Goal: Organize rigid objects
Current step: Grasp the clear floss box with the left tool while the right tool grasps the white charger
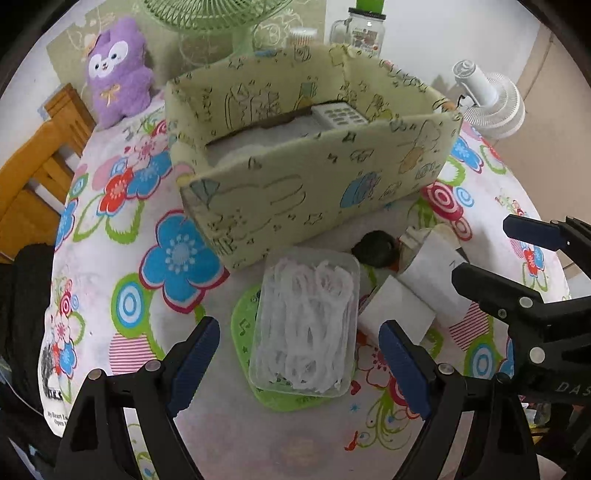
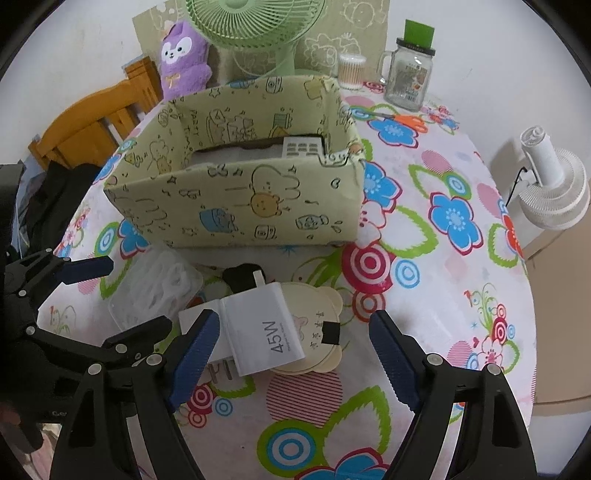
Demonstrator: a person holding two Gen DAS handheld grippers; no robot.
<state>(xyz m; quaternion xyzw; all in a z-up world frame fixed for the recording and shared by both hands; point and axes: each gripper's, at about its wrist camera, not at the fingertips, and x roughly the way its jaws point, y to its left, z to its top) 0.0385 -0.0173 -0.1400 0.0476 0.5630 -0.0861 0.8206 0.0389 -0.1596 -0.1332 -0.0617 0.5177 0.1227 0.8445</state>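
We see a pale-green cartoon-print cardboard box (image 2: 236,199) holding a white keypad remote (image 2: 302,147). Before it lie a clear lidded plastic tub (image 1: 308,321) and white 45W charger (image 2: 258,328) — our left gripper (image 1: 299,365) and right gripper (image 2: 295,354) hover spread, empty.

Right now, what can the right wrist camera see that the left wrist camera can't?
Only the right wrist view shows the orange scissors, the cotton swab tub and the "45W" print on the white charger. Only the left wrist view shows the whole clear box of white cords on its green mat. Both show the patterned box, purple plush, green fan and glass jar.
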